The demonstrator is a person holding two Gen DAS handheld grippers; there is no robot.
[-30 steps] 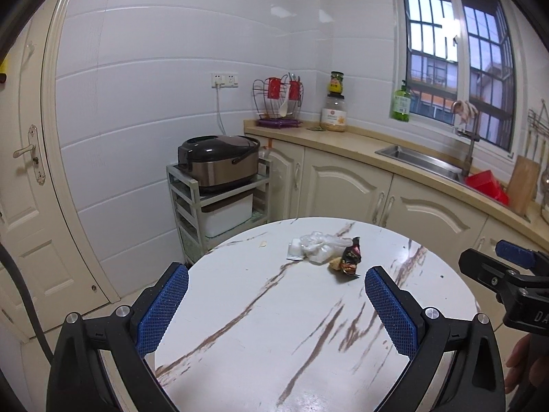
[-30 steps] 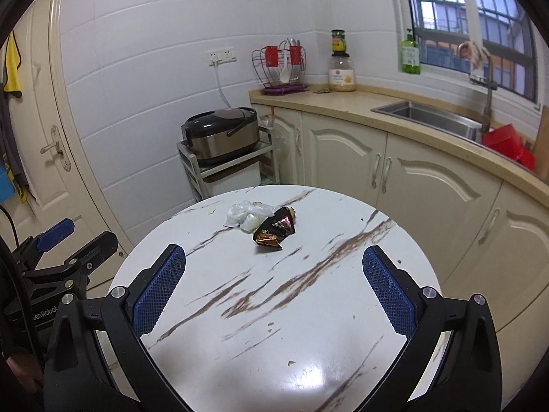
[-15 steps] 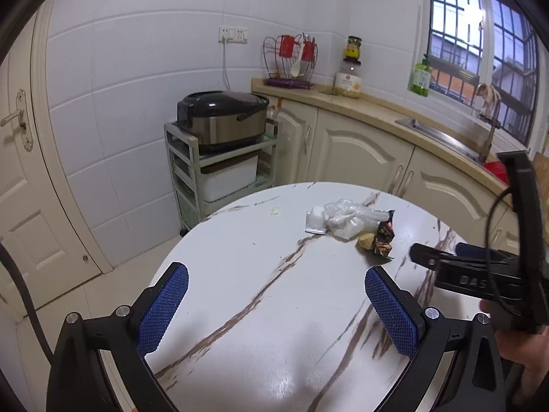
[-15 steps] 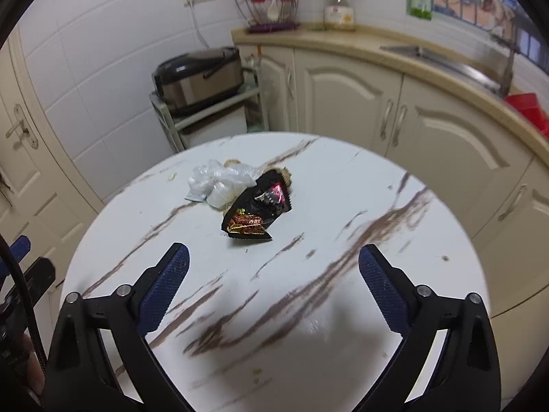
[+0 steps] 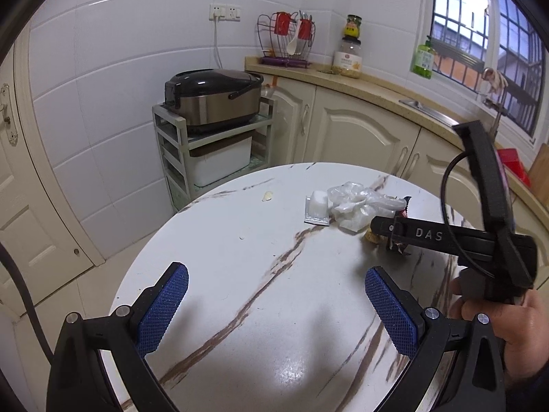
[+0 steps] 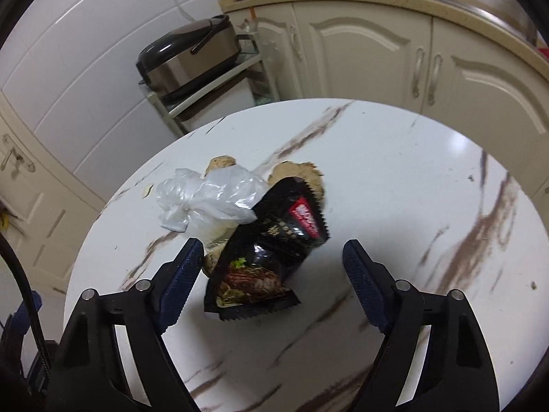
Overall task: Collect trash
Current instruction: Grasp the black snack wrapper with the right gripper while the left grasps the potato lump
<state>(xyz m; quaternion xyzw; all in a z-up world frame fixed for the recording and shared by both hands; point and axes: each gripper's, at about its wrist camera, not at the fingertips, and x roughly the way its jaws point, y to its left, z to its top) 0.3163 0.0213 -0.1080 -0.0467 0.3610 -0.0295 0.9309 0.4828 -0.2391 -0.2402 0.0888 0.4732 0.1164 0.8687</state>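
A black snack wrapper (image 6: 271, 250) lies on the round marble table (image 6: 411, 178), beside a crumpled clear plastic bag (image 6: 209, 199) and brown food scraps (image 6: 302, 175). My right gripper (image 6: 271, 271) is open, its jaws on either side of the wrapper, just above it. In the left wrist view the bag (image 5: 360, 202), a small white cup (image 5: 317, 204) and a crumb (image 5: 267, 196) lie at the table's far side. My left gripper (image 5: 274, 309) is open and empty over the near table. The right gripper's body (image 5: 446, 237) hides most of the wrapper there.
A rice cooker (image 5: 212, 101) sits on a grey shelf cart (image 5: 206, 158) behind the table. Cream cabinets (image 6: 377, 48) and a counter with jars (image 5: 350, 56), a sink and a utensil rack (image 5: 288, 39) run along the right. A door (image 5: 20, 206) is on the left.
My right gripper has moved forward and down to the wrapper, which now lies between its jaws. My left gripper has moved a little closer over the table. Both stay open.
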